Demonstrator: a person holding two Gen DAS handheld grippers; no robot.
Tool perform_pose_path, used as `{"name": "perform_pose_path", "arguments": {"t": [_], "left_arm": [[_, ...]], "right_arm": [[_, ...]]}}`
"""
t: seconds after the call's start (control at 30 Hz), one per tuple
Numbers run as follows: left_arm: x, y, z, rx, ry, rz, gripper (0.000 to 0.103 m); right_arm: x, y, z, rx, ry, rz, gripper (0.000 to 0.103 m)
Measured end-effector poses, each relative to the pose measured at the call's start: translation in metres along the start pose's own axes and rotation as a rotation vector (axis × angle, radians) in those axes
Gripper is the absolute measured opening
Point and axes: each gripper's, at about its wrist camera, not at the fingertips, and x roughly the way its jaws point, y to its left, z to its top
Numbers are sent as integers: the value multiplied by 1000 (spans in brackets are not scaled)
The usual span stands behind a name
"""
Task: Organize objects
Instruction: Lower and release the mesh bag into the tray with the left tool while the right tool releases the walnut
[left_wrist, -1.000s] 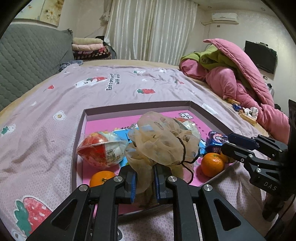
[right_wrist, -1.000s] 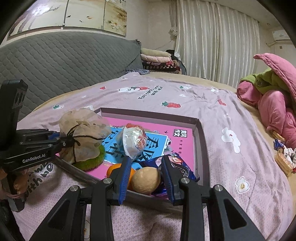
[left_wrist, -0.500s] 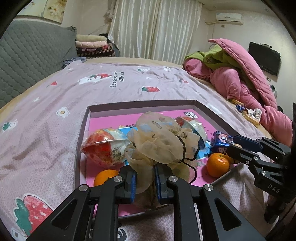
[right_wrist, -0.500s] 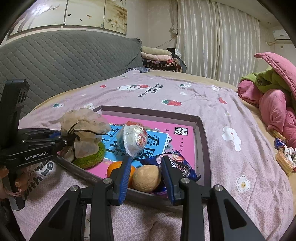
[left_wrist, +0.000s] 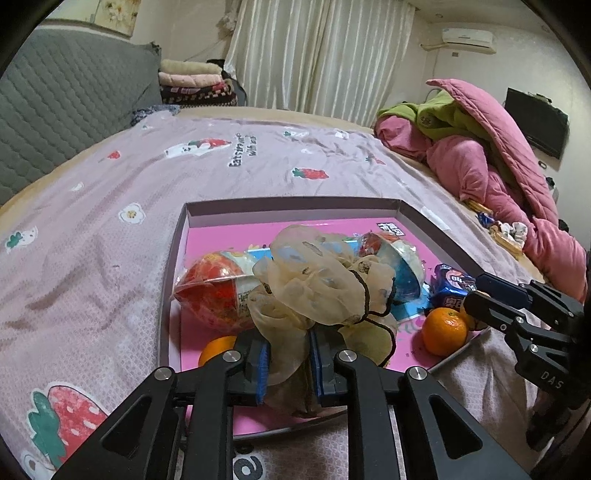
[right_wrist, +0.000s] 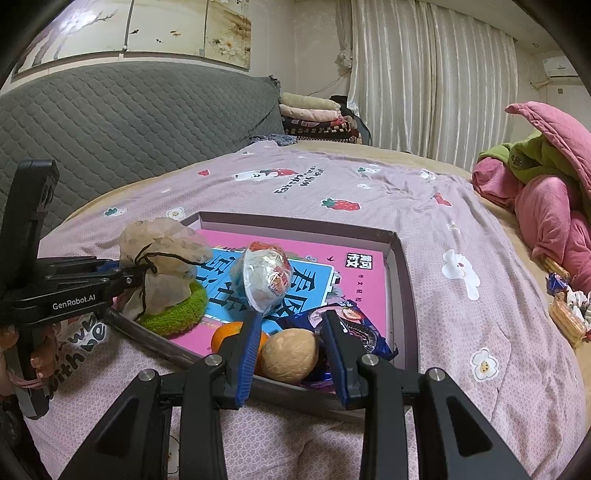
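Note:
My left gripper (left_wrist: 286, 347) is shut on the gathered neck of a beige mesh drawstring pouch (left_wrist: 317, 280), at the near left corner of a shallow tray with a pink floor (left_wrist: 295, 205). In the right wrist view the pouch (right_wrist: 162, 251) rests on a green knitted ring (right_wrist: 177, 314), with the left gripper (right_wrist: 136, 273) coming in from the left. My right gripper (right_wrist: 291, 317) is shut on a tan walnut-like ball (right_wrist: 291, 354) just over the tray's near rim (right_wrist: 397, 280). From the left wrist view the right gripper (left_wrist: 476, 295) reaches in at the right edge.
Inside the tray lie two egg-shaped wrapped toys (left_wrist: 210, 295) (right_wrist: 266, 280), two oranges (left_wrist: 443, 330) (left_wrist: 218, 349) and a blue snack packet (right_wrist: 354, 325). The tray sits on a lilac strawberry-print bedspread (left_wrist: 110, 221). Pink and green quilts (left_wrist: 480, 155) are piled at the right, with snacks (right_wrist: 565, 314) beside them.
The left gripper with the pouch has shifted only slightly, and the pouch stays pinched. The right gripper and the ball between its fingers have not moved.

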Motion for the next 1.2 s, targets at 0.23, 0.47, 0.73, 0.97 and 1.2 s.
{"name": "perform_pose_path", "arguments": {"t": [0.23,0.47,0.73,0.97,1.2], "left_arm": [[1,4,1,-23,17,-22,21],[-2,7,3,-45,21,-38,25],[-1,7,3,-43,24,-40,32],[0,4,2,-28,19,-39,38],[-1,-1,2,-14,18,-50,47]], "right_arm": [[-2,-2,0,13,3,0,35],[-2,-3,0,19,5,-1,38],[-2,-5,-1,31,10,-14,46],[1,-8,-1,45,21,-21,51],[3,-10,0,48,28,-26,56]]}}
